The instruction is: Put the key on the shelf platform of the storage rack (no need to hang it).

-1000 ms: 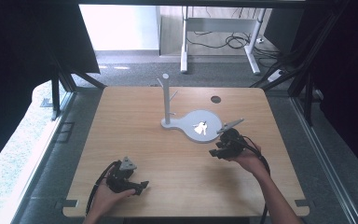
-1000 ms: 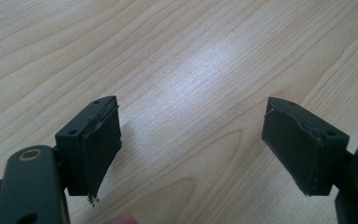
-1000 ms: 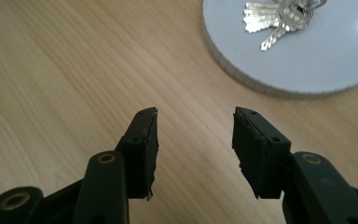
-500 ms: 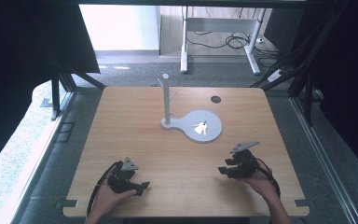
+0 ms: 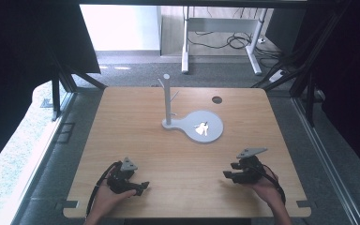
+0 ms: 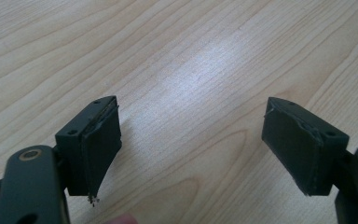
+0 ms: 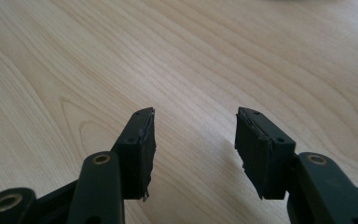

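— So, where did your grippers sit?
— Your left gripper (image 5: 139, 187) and right gripper (image 5: 229, 175) both rested low on the table (image 5: 136, 140), jaws apart, nothing between them.
— And the keys (image 5: 201, 128)?
— On the grey stand's base (image 5: 213, 136), well apart from both; too small to count.

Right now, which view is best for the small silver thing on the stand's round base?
High view: the small silver thing lies on the stand's round base beside the post. Both gripper views look at bare tabletop between open jaws.
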The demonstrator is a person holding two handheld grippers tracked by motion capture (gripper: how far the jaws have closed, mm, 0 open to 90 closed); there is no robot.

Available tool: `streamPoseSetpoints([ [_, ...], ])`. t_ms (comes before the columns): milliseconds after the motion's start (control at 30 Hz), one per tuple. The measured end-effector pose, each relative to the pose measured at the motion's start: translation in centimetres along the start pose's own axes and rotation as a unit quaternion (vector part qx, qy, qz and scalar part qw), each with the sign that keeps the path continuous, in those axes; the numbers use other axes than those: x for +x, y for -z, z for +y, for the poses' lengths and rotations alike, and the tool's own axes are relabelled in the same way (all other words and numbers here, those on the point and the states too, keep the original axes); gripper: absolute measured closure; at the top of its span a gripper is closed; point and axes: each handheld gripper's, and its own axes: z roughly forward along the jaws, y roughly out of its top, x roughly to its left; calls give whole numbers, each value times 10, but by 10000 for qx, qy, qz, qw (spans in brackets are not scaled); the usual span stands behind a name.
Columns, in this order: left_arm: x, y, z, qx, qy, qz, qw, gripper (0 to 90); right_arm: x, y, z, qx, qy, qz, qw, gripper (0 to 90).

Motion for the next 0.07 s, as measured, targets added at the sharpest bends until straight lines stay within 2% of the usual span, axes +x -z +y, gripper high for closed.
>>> streamPoseSetpoints([
  [67, -1, 0, 0, -3, -11, -9, 10000, 200, -1, 0, 0, -21, -27, -7, 10000, 464],
])
